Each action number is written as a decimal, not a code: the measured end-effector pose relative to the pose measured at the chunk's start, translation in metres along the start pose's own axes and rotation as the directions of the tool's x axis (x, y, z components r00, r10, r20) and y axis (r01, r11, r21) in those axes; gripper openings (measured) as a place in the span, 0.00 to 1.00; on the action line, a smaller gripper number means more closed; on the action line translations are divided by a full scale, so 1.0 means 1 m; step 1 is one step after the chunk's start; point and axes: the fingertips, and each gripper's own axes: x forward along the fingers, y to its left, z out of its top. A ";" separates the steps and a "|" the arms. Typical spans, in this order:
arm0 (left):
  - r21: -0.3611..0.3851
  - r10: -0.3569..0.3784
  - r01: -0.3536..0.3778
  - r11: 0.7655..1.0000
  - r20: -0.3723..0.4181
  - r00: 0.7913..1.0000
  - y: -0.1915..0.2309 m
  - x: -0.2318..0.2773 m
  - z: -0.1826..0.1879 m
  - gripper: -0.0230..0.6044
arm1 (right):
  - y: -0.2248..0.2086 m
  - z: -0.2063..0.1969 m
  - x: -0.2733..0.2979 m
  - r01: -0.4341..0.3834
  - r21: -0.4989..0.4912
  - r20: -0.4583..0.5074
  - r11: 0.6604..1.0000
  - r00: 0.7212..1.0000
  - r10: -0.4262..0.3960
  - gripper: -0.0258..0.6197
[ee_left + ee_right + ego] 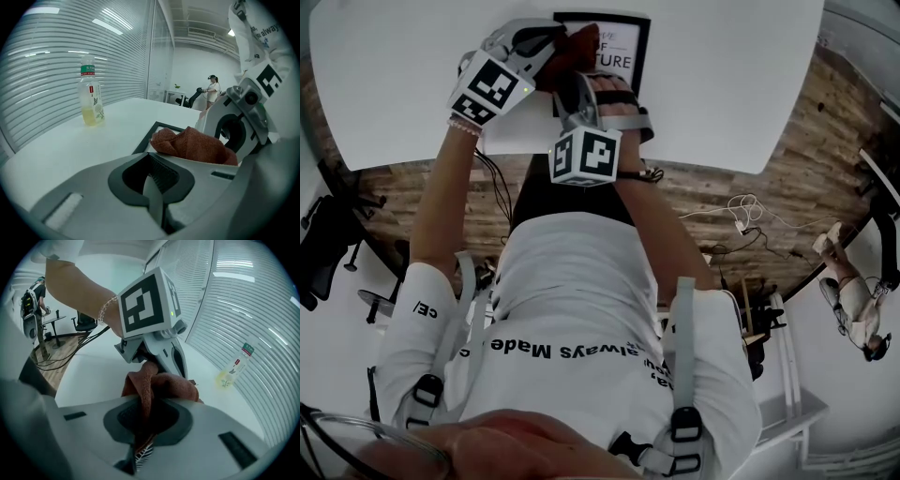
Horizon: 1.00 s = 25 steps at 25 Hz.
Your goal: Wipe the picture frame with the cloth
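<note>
Picture frame (619,58) lies flat on the far side of the white table (722,84), black border, printed lettering inside. Rust-coloured cloth (572,52) is bunched over its left part, so that's where any wiping is going on.

Right gripper (143,423) is clamped on the cloth; a fold runs straight down between its jaws. Left gripper (157,187) has its jaws pressed together with nothing in them, and it sits just beside the cloth on the left, pretty crowded in there.

What I'd worry about: as far as I can see nothing pins the frame down, and the tabletop looks slick, so I reckon a firm drag could just shove the frame along instead of cleaning it. The grip is also on one fold only, so the bundle might pull loose mid-stroke. And the left gripper is right in the way of any sweep to the left.

Around it: a drink bottle (91,91) stands well apart on the table, near the blinds, no bother. Cables (741,211) trail on the wooden floor to the right, and another person (213,89) is way off in the background.
</note>
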 end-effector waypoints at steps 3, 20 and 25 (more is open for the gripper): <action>0.003 0.002 -0.002 1.000 -0.003 1.000 0.001 0.000 -0.003 0.04 | -0.003 -0.013 -0.004 0.010 0.003 -0.028 1.000 1.000 -0.010 0.06; 0.029 0.012 -0.012 1.000 -0.010 1.000 0.004 0.000 0.000 0.04 | -0.043 -0.095 -0.057 0.132 0.027 -0.169 0.991 0.978 -0.126 0.06; 0.027 0.012 -0.012 1.000 -0.011 1.000 0.003 0.000 0.000 0.04 | -0.043 -0.102 -0.058 0.133 0.082 -0.153 0.988 0.981 -0.120 0.06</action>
